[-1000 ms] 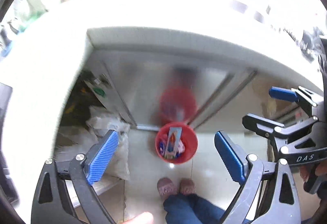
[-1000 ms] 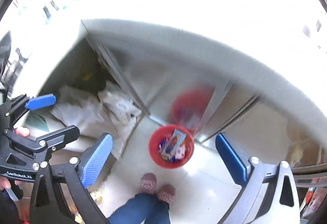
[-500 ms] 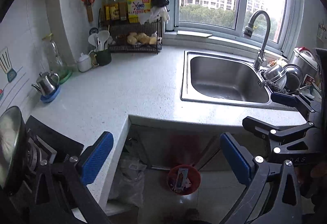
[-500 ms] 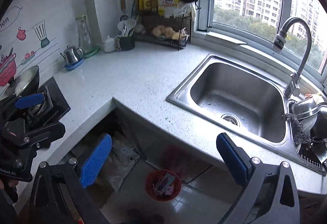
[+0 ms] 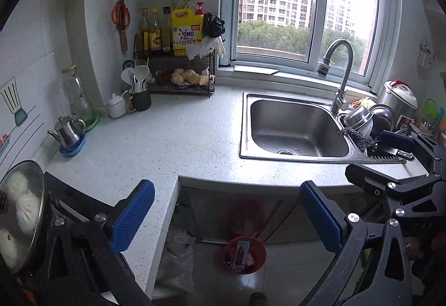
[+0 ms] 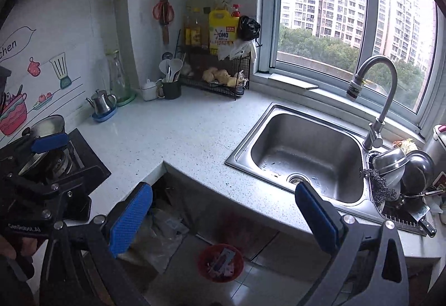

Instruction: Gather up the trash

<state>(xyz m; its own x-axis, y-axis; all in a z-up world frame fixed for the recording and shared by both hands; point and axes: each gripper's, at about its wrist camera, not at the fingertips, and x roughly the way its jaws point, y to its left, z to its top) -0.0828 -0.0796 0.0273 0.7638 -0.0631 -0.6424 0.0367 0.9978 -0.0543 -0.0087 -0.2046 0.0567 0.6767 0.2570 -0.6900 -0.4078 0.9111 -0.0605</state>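
Grippers hover over kitchen counter, trash bin already filled below

Wrappers sat in the red bin [image 5: 244, 254] on the tiled floor, low in the frame beneath the counter's edge, as both tools hung above the worktop. The left gripper [image 5: 227, 218] had just been opening and stood with its blue pads spread wide, nothing between them; the right gripper [image 6: 224, 218] likewise gaped empty. Seen from either wrist, the bin lay between and below the two fingers, well apart from them. The speckled countertop [image 5: 178, 138] showed no obvious litter, while the sink [image 5: 295, 124] at centre right sat bare and pots crowded its far side. Judged from this, one drop appeared finished and the search for the next scrap was in hand; the next move would call for scanning the counter and sink rim, then lowering one open gripper over whatever turned up
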